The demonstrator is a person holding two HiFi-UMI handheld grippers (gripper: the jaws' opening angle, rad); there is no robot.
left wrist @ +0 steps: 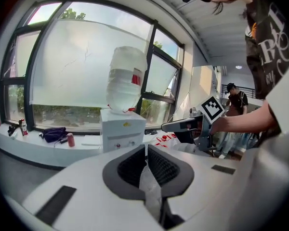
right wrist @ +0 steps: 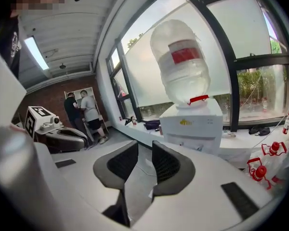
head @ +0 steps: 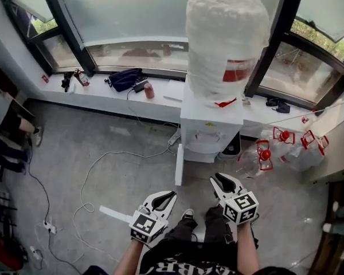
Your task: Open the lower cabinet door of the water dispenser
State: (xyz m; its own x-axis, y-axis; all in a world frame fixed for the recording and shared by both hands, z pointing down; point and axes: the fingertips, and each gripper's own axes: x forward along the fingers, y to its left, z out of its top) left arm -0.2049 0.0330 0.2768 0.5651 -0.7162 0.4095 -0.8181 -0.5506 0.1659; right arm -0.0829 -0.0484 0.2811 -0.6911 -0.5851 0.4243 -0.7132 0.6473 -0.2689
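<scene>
Probably light and stiff: white boxy water dispenser (head: 211,125), flat lower cabinet door (head: 179,165), hold its free edge; left gripper (left wrist: 145,148) closed, empty; right gripper (right wrist: 145,147) narrowly parted, empty.

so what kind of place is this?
Looks like a corner of an office or workshop: a water dispenser stands against a ledge under big windows, spare water jugs lie beside it, and cables trail over the grey floor.
</scene>
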